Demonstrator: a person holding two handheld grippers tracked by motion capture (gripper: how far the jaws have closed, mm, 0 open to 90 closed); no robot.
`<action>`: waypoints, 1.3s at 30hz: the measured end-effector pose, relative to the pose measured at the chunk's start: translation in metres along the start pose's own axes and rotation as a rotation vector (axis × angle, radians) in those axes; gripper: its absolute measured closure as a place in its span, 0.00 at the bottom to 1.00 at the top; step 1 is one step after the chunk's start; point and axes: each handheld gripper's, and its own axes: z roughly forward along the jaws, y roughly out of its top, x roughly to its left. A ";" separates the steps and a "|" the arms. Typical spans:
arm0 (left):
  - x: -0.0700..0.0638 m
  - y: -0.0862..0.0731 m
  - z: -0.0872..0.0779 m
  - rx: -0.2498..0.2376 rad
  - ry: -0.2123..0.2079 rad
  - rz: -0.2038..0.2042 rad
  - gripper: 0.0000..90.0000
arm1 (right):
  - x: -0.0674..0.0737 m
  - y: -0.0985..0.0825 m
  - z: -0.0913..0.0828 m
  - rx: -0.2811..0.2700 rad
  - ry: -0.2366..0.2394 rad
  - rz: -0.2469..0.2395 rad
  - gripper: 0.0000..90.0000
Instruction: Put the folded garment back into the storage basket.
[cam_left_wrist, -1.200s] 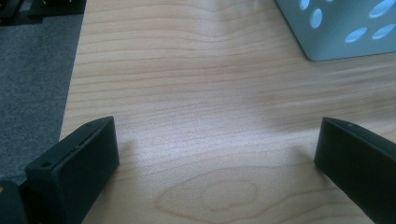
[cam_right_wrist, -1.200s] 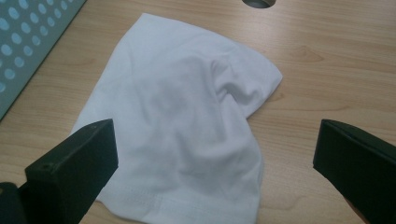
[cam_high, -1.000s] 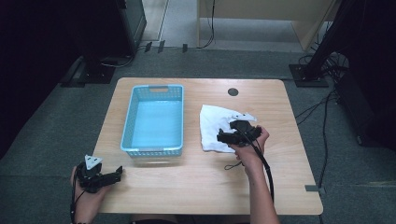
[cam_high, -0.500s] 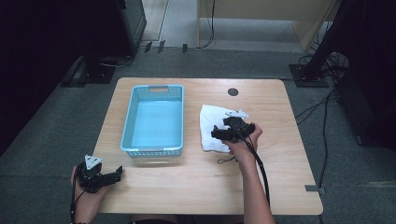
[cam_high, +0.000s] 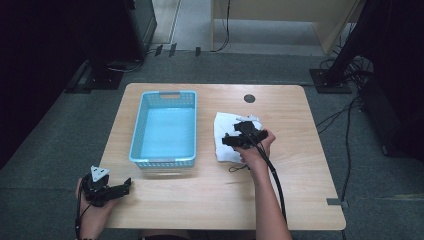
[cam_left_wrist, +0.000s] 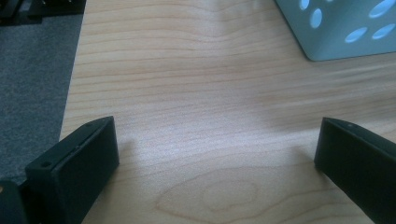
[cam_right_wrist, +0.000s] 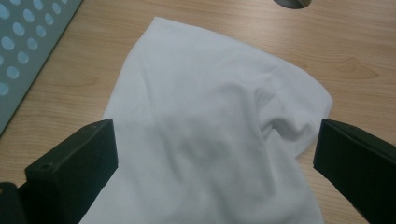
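Right tool (cam_high: 231, 140), jaws spread wide, just above white cloth (cam_right_wrist: 210, 140) beside basket (cam_high: 167, 157).

The right gripper (cam_right_wrist: 215, 158) hangs over a crumpled white cloth (cam_right_wrist: 210, 130), its two black jaws spread wide, one on either side of the fabric. The cloth lies on the light wooden table (cam_right_wrist: 364, 51) and reaches ahead of the gripper, folds bunched toward the right-hand jaw. A pale blue perforated basket (cam_right_wrist: 28, 42) stands ahead to the left; a dark round hole (cam_right_wrist: 292, 3) lies far ahead.
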 end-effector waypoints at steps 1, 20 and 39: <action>0.000 0.000 0.000 0.000 0.000 -0.001 0.00 | 0.002 0.001 0.005 0.012 0.005 0.009 0.00; 0.000 0.000 0.000 0.001 0.000 -0.001 0.00 | 0.021 -0.002 0.047 0.116 -0.043 0.055 0.00; 0.000 0.000 0.000 0.000 -0.001 0.000 0.00 | 0.013 -0.023 0.046 0.010 0.012 0.032 0.26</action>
